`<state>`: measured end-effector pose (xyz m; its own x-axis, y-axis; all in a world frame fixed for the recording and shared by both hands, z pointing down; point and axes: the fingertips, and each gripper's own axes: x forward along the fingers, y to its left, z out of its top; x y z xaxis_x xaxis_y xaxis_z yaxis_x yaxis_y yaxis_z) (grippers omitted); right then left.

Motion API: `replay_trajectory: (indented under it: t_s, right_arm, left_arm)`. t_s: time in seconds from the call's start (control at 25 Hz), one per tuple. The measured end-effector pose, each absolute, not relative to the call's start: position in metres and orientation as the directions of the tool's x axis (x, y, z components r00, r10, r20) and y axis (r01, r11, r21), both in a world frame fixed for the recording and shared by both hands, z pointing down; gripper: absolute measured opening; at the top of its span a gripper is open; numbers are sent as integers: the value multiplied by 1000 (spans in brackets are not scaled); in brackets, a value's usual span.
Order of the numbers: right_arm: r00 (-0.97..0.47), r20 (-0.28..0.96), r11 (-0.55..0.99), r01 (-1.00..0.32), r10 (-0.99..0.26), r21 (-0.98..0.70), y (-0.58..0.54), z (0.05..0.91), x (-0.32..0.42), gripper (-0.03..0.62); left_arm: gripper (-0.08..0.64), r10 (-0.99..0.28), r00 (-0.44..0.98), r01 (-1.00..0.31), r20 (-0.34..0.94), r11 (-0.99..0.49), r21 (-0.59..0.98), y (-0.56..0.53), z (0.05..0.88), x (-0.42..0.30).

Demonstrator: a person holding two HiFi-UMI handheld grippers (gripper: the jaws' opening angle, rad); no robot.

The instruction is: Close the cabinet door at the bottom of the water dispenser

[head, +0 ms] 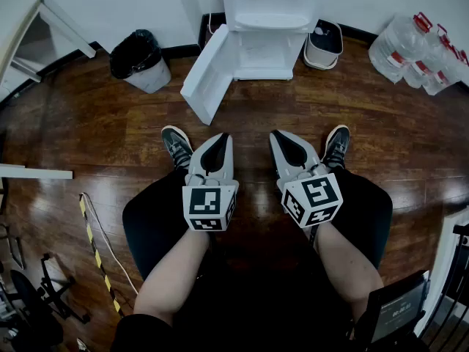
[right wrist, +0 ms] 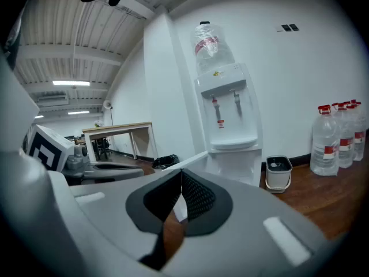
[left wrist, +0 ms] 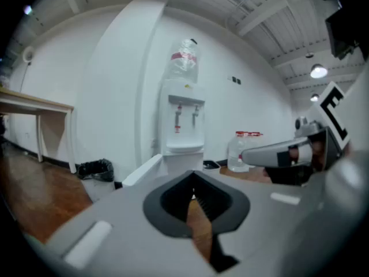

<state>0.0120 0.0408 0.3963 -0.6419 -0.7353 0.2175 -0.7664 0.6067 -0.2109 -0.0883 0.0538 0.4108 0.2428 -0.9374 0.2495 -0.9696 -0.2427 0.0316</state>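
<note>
At head view: cabinet door (head: 205, 75) stands swung open at the left of the water dispenser (head: 267, 20), well ahead of the feet. Left gripper (head: 220, 138) and right gripper (head: 278, 135) are side by side above the knees, probably a start posture.
Left gripper view: jaws clenched, empty.
Right gripper view: likewise clenched, empty; closed tips probably suit pushing the door.

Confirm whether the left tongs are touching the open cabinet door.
Apart. The head view shows bare wooden floor between the shut left tongs and the cabinet door.
</note>
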Motion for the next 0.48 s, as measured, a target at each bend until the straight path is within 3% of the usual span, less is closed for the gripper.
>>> replay_trajectory:
  t_s: [0.16,0.28,0.48]
  right_arm:
    - [-648,202,611,-761,-735,-219,20,388,2,5]
    - [-661,202,627,-750,-723,-210,8,388,-8,5]
    - [-668,208,635,-744,-714,-209,-16,389,-17,5]
  left_arm:
    - [21,-932,176,-974,317,-118,196,33,423,-126]
    - [23,-933,111,-976,342,-37,217,16,428,-154]
    - [98,-916,43,-972,399,54,229,-7,443,-189]
